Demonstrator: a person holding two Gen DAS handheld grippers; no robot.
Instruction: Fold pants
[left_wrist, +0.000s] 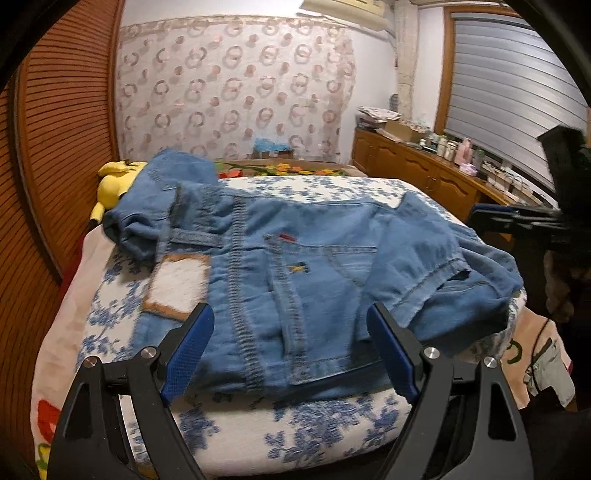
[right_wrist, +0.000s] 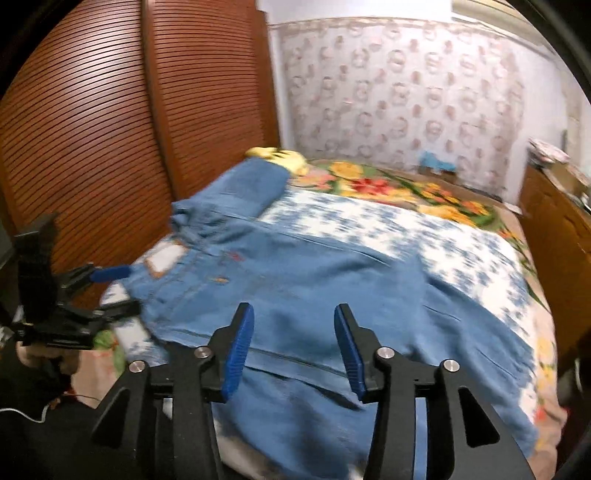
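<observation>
Blue denim pants (left_wrist: 295, 266) lie partly folded across the bed, back pocket and a white waist patch (left_wrist: 181, 284) facing up. They also show in the right wrist view (right_wrist: 314, 280). My left gripper (left_wrist: 290, 343) is open and empty, just above the pants' near edge at the waist end. My right gripper (right_wrist: 293, 347) is open and empty, over the folded leg part. The right gripper also shows at the right edge of the left wrist view (left_wrist: 517, 221), and the left gripper shows at the left of the right wrist view (right_wrist: 110, 291).
The bed has a blue-and-white floral blanket (left_wrist: 295, 428) and a bright flowered cover (right_wrist: 406, 192) further back. A yellow plush toy (left_wrist: 114, 181) lies by the wooden slatted wardrobe (right_wrist: 110, 129). A wooden cabinet (left_wrist: 424, 173) crowded with bottles stands on the right under the window.
</observation>
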